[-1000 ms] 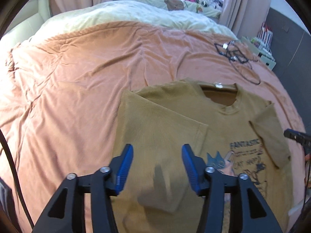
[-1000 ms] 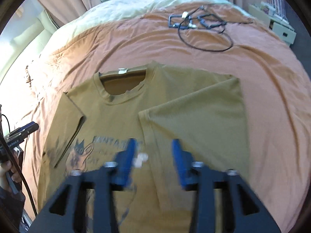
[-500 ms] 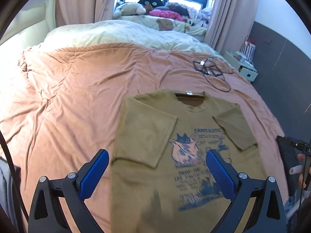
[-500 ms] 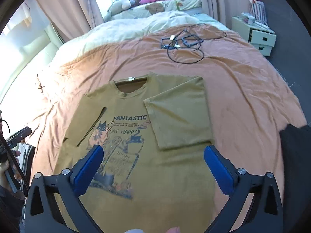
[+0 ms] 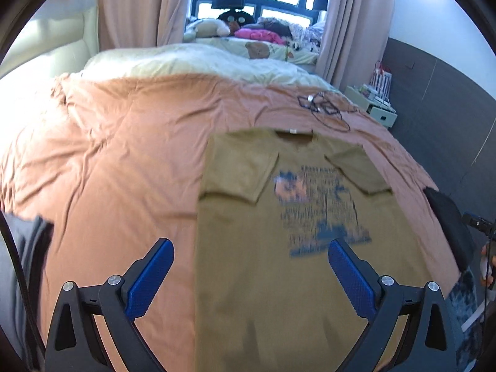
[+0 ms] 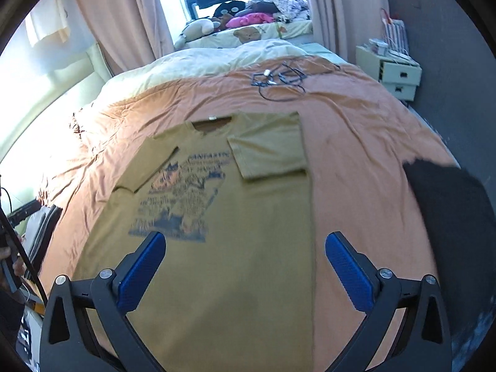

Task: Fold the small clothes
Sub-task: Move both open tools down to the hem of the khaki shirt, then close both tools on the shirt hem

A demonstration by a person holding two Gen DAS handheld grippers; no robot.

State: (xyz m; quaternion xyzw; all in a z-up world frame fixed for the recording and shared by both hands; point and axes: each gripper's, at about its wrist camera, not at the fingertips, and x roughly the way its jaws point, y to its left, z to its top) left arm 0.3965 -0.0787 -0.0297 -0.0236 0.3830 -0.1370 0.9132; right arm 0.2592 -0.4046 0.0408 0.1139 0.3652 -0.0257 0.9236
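An olive T-shirt (image 5: 263,248) with a blue and orange print lies flat on the orange bedspread (image 5: 124,155), collar away from me, both sleeves folded in over the chest. The same T-shirt (image 6: 248,217) fills the middle of the right wrist view. My left gripper (image 5: 251,272) hangs wide open above the shirt's lower left part, nothing between its blue pads. My right gripper (image 6: 245,266) is wide open too, above the shirt's lower right edge, touching nothing.
A tangle of black cables (image 6: 279,80) lies on the bedspread (image 6: 356,142) beyond the collar. A dark garment (image 6: 449,204) rests at the bed's right edge, grey cloth (image 5: 28,241) at the left. A cream duvet (image 5: 192,62), soft toys and a bedside drawer unit (image 6: 396,74) sit farther back.
Both grippers opened from nearly closed over the folded sleeves to fully wide, and drew back toward the hem and upward. The shirt now looks smaller and lies wholly in view.
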